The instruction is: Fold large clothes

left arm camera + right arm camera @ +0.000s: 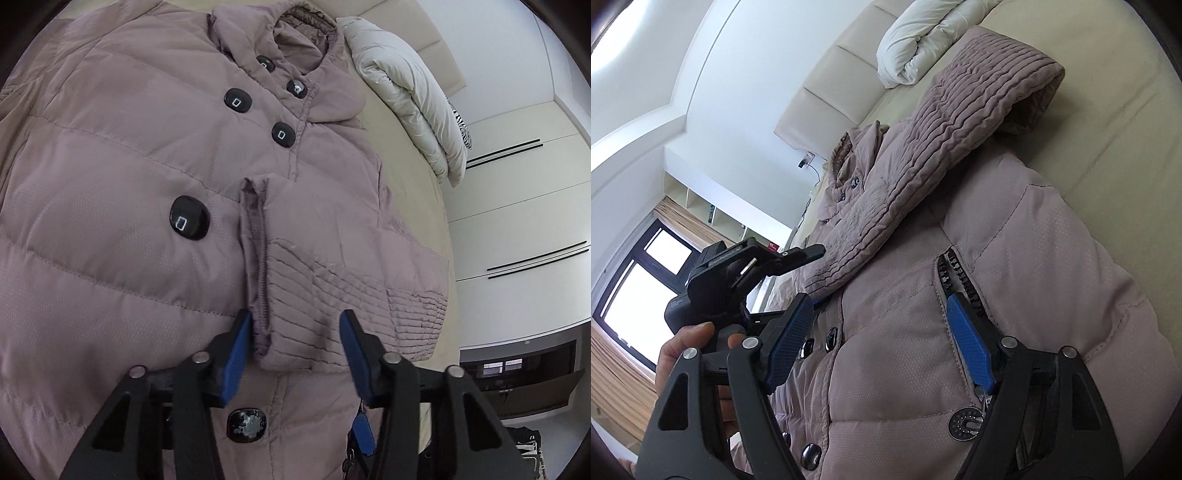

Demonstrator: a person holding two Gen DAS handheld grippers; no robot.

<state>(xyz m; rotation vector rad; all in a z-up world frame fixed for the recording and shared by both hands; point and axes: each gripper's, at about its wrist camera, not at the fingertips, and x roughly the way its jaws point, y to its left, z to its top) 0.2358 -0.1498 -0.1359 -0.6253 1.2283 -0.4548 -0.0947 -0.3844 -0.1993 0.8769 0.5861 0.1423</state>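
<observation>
We are viewing a mauve quilted coat (122, 177) lying front-up on a beige bed (413, 177), its black buttons (189, 218) facing us. One sleeve (332, 258) is lying folded across the chest, its ribbed cuff (306, 325) pointing toward the left gripper (295, 332). We are seeing this gripper's blue fingers (236, 354) spread apart on either side of the cuff; whether they are touching it we cannot tell. In the right wrist view, the right gripper (882, 325) is hovering just above the coat's lower front with its fingers (967, 339) likewise apart, one lying beside the open pocket zipper (956, 273). A hand (683, 354) is gripping the other tool's handle. A folded white duvet (410, 99) is resting near the collar.
</observation>
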